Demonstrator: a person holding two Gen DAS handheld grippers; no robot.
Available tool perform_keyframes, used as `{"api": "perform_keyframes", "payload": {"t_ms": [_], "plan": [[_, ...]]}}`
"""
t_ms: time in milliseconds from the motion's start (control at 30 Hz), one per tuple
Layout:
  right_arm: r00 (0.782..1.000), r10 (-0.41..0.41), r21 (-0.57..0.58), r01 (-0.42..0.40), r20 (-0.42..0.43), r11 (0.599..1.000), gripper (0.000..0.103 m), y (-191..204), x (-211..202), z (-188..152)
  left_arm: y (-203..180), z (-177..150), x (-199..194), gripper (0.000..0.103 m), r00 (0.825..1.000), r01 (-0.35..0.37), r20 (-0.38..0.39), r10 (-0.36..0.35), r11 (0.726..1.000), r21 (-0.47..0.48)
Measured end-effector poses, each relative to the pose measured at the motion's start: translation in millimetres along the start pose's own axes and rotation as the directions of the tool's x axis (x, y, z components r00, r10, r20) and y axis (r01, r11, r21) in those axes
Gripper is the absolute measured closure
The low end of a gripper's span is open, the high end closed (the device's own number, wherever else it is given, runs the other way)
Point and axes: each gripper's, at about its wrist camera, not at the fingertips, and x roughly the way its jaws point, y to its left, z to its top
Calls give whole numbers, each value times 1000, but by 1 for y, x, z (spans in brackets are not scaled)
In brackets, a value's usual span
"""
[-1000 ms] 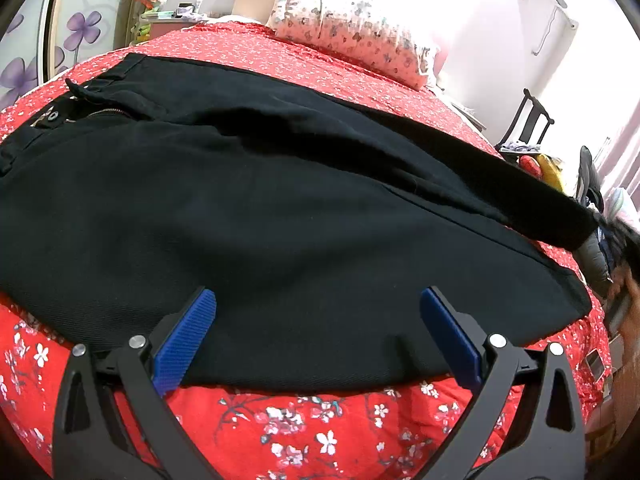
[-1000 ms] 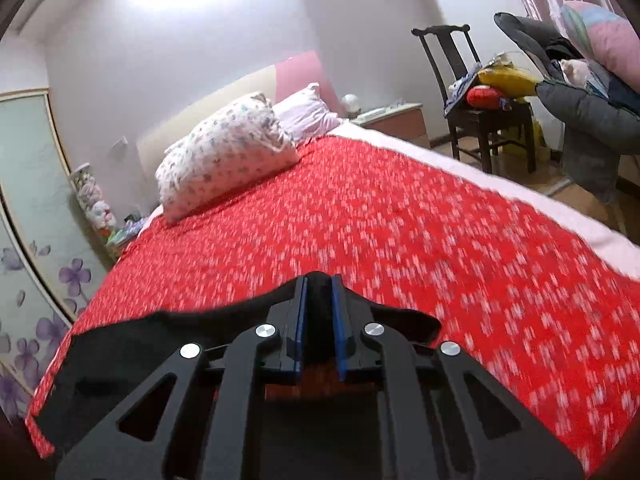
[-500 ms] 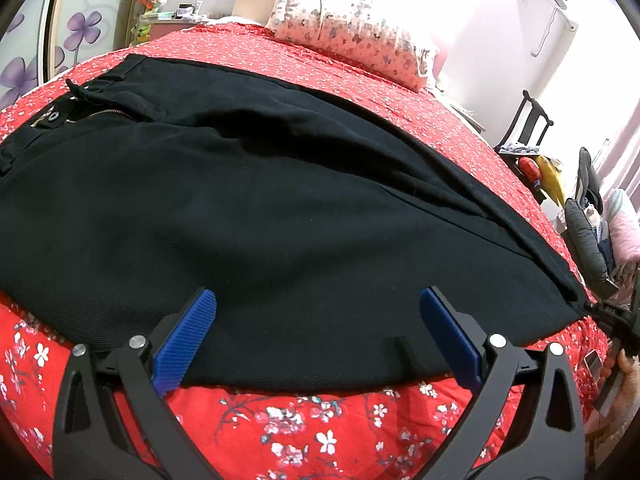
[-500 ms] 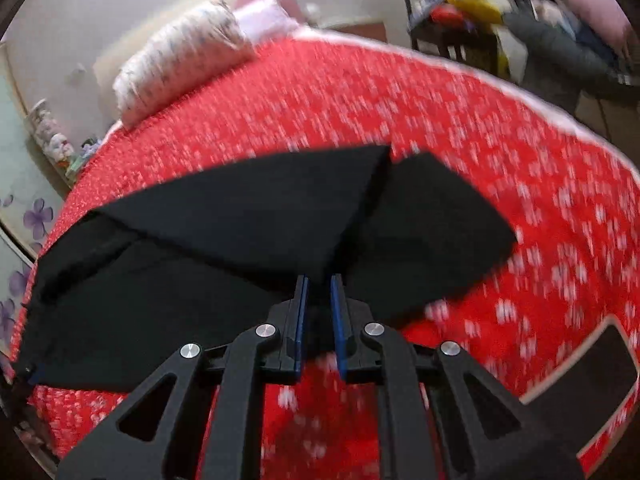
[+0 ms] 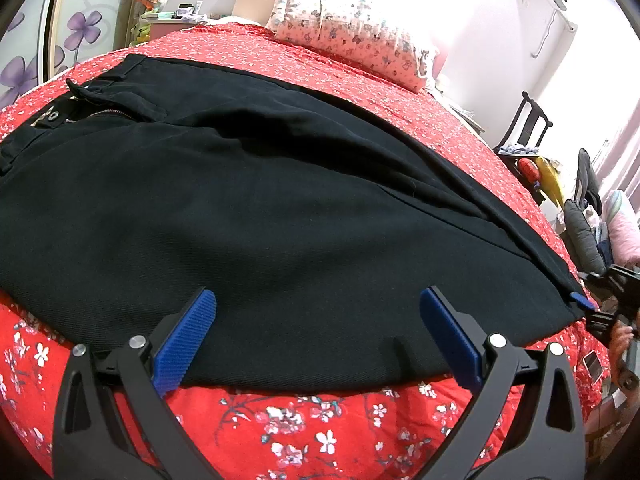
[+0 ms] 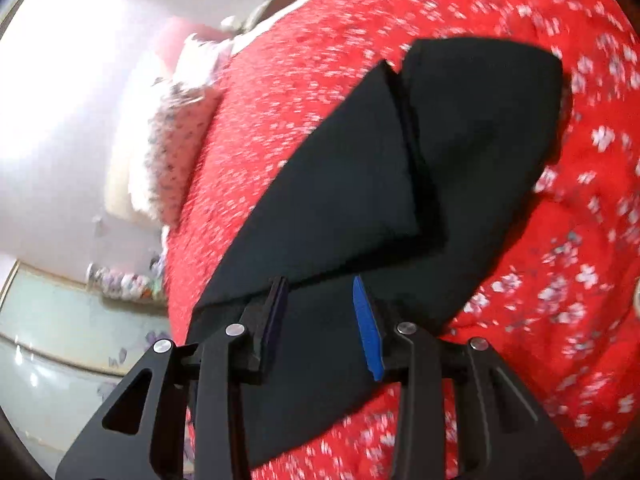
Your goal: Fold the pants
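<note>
Black twill pants (image 5: pixel 280 216) spread lengthwise across the red floral bedspread (image 5: pixel 304 424), one leg laid over the other, waistband and zipper toward the far left, hems toward the right; likely arranged so for a next fold end to end. Left gripper (image 5: pixel 318 332) poised low over the near edge of the cloth, blue ribbed fingers (image 5: pixel 184 336) spread wide and grasping nothing, probably ready to pin or pinch the long edge. Right gripper (image 6: pixel 320 320) at the hem end, fingers (image 6: pixel 368 328) parted, cloth lying between them but not clenched; looks just released, or about to bite. Right wrist view heavily motion-blurred and tilted, so exact contact with the hem hard to judge. Floral pillow (image 5: pixel 348 40) at the bed's head washed out by glare; right edge of the left wrist view cluttered and cut off.
</note>
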Motion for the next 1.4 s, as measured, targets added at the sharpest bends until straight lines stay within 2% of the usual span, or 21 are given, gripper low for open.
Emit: {"api": "perform_keyframes", "payload": {"t_ms": [133, 267, 367, 400, 433, 500, 600, 700, 800, 900, 967, 1033, 1100, 1167, 1233, 1267, 1333, 1400], "plan": [[999, -35, 102, 32, 28, 994, 66, -14, 12, -1, 0, 0, 0, 2, 1000, 0, 1, 0, 1000, 0], [994, -6, 170, -13, 111, 985, 66, -18, 13, 3, 1, 1, -6, 2, 1000, 16, 15, -15, 1000, -10], [991, -17, 198, -9, 131, 980, 67, -20, 19, 6, 8, 5, -19, 2, 997, 59, 48, -55, 995, -84], [990, -20, 192, -7, 140, 981, 74, -18, 19, 8, 13, 10, -26, 2, 997, 68, 55, -62, 989, -132], [988, -26, 177, -2, 155, 984, 88, -15, 19, 8, 16, 14, -29, 2, 996, 71, 56, -63, 986, -153], [986, -5, 179, -25, 166, 984, 95, -18, 21, 10, 23, 29, -38, 2, 997, 61, 65, -49, 980, -189], [974, 89, 184, -128, 207, 975, 98, -27, 8, 8, 31, 54, -57, 2, 993, 21, 119, 3, 979, -204], [946, 157, 133, -201, 283, 971, 99, -29, -17, 5, 36, 75, -75, 2, 985, -20, 166, 50, 984, -177], [919, 189, 152, -254, 347, 955, 99, -45, -41, 0, 35, 92, -86, 2, 973, -40, 224, 64, 993, -113], [927, 158, 164, -224, 341, 961, 99, -62, -42, -8, 29, 113, -84, 2, 964, -93, 247, 98, 995, -30], [932, 138, 170, -204, 334, 964, 99, -68, -36, -13, 22, 128, -73, 2, 964, -153, 226, 143, 988, 31], [929, 141, 174, -211, 343, 962, 99, -72, -33, -16, 14, 148, -50, 2, 966, -209, 176, 190, 973, 96], [922, 145, 141, -206, 358, 968, 99, -69, -33, -16, 12, 171, -24, 2, 976, -205, 100, 195, 973, 106], [917, 145, 96, -194, 372, 976, 99, -63, -32, -17, 17, 191, 1, 2, 984, -180, 21, 179, 983, 47], [914, 145, 62, -181, 379, 981, 99, -63, -33, -15, 32, 214, 33, 2, 990, -127, -72, 122, 990, -65], [913, 144, 43, -173, 382, 984, 99, -62, -31, -15, 42, 227, 53, 2, 987, -121, -121, 105, 983, -139], [912, 141, 10, -156, 385, 988, 99, -63, -31, -14, 59, 235, 80, 2, 980, -126, -181, 84, 965, -231], [911, 140, -17, -144, 388, 989, 99, -63, -31, -14, 78, 243, 106, 2, 973, -130, -222, 57, 935, -330]]}}
